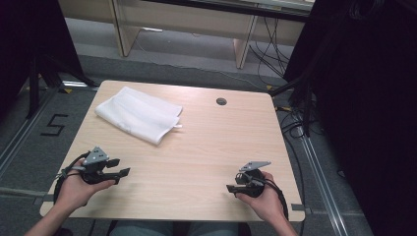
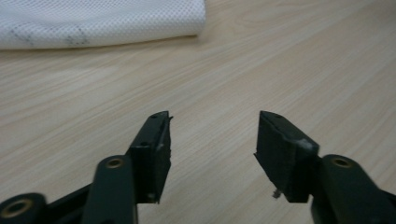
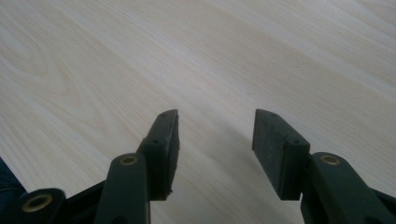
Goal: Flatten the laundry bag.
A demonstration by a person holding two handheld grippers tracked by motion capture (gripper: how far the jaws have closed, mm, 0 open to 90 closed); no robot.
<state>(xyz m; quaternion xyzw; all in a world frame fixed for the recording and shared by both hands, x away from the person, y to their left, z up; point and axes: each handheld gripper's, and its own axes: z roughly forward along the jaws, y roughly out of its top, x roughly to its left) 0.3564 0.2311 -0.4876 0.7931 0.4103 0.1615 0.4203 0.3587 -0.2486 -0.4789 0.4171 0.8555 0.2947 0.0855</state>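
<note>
So right now both grippers are just sitting near the person's edge of the wooden table (image 1: 196,142), one in each hand. The left gripper (image 1: 124,166) is resting at the near left part of the tabletop, pointing in toward the middle, and its jaws are standing apart with nothing between them. In the left gripper view you're looking along the left gripper (image 2: 214,133) and seeing bare wood grain in the gap, with both black pads clean and not touching anything.

The right gripper (image 1: 231,187) is hanging out at the near right, aimed leftward across the table. Same deal: jaws spread, nothing held. The right gripper view is showing the right gripper (image 3: 215,128) over plain tabletop, and a sliver of dark blue is peeking in at the lower left corner past the table edge.

The thing nearest to the grippers is a folded white cloth (image 1: 138,114), lying flat on the far left part of the table, angled a bit diagonally. It's well apart from both grippers, though closer to the left one. From the left gripper view the folded white cloth (image 2: 98,21) is lying across the top left, and you can make out its fine mesh texture and the rounded fold at its edge. A small tag or loop seems to be sticking out at its near right corner.

Also a little dark round grommet (image 1: 221,101) is sitting near the table's far edge, right of the cloth.
</note>
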